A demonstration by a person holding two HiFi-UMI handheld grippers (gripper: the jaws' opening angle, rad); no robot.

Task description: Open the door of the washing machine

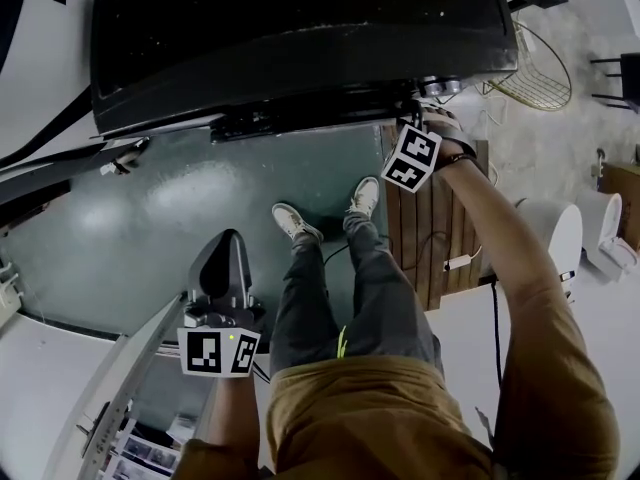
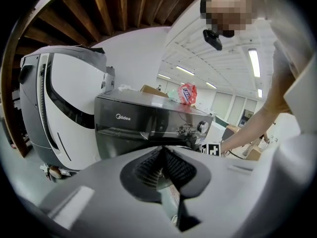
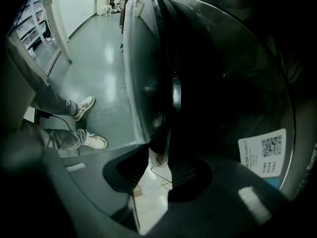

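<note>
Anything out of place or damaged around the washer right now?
Nothing looks spilled or damaged. The one oddity is a crumpled red-and-white bag that seems to sit on, or just behind, the top of the washing machine. The right gripper is closed on the door rim.

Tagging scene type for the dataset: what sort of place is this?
Probably a big indoor test hall or showroom, not a home: a washing machine stands on a glossy painted floor, and long strip lights run across a wide ceiling.
</note>
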